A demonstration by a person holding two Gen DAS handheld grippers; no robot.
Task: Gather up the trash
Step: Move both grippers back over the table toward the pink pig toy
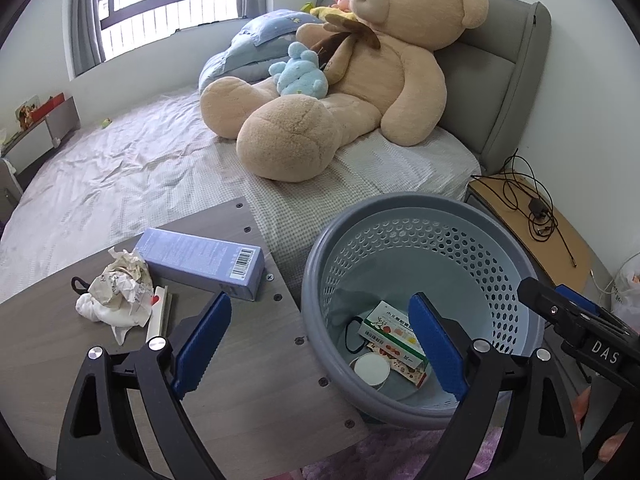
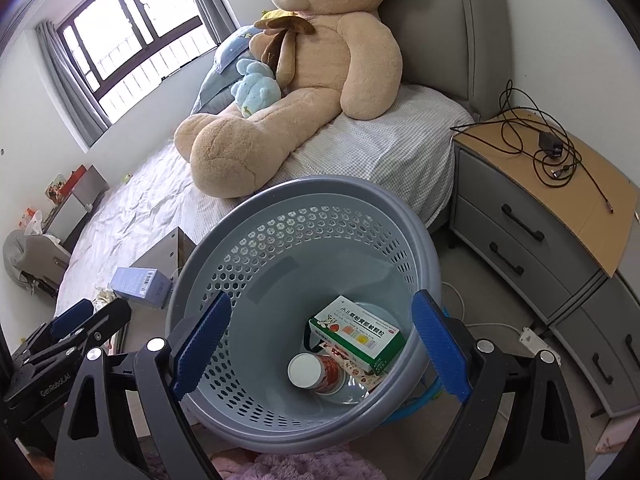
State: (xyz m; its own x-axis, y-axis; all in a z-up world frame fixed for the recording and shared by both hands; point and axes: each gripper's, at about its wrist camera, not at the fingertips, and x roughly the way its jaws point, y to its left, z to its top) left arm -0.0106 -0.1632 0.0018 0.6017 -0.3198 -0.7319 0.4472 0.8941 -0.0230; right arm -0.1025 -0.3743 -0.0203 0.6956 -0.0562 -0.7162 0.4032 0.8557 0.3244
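The left tool (image 1: 320, 344) is seen nearest the lens, its two blue pads spread wide with nothing held between them; one pad hangs over the wood-grain bench (image 1: 248, 360), the other over the mouth of the grey perforated bin (image 1: 440, 240). The right tool (image 2: 320, 344) is likewise held wide apart and empty, both pads straddling the bin's opening from above. In the left wrist view the right tool is glimpsed at the far right edge, just beside the bin's rim.

Inside the bin, at the bottom, a green-and-white medicine box (image 2: 356, 336) is seen lying tilted on top of a flatter printed packet (image 2: 360, 372), and a red cup with a white round top (image 2: 316, 372) is lying just beside them. A dark cord-like loop is seen against the box's left edge; what it is cannot be told.

On the bench, left of the bin, the trash not yet collected is laid out: a pale blue carton (image 1: 204, 262) with a barcode on its end, lying flat near the bench's far edge; a crumpled wad of paper (image 1: 118, 294) just in front of it, touching or nearly touching it; and a thin white strip (image 1: 159, 314) beside the wad on the side nearer the left tool.

Behind the bench and bin a bed (image 1: 120, 168) is seen, with a large tan teddy bear (image 1: 360, 80) seated against the grey headboard and a small blue plush toy (image 1: 298, 74) in its lap. A nightstand (image 2: 532, 208) with tangled black cables on top stands right of the bed.
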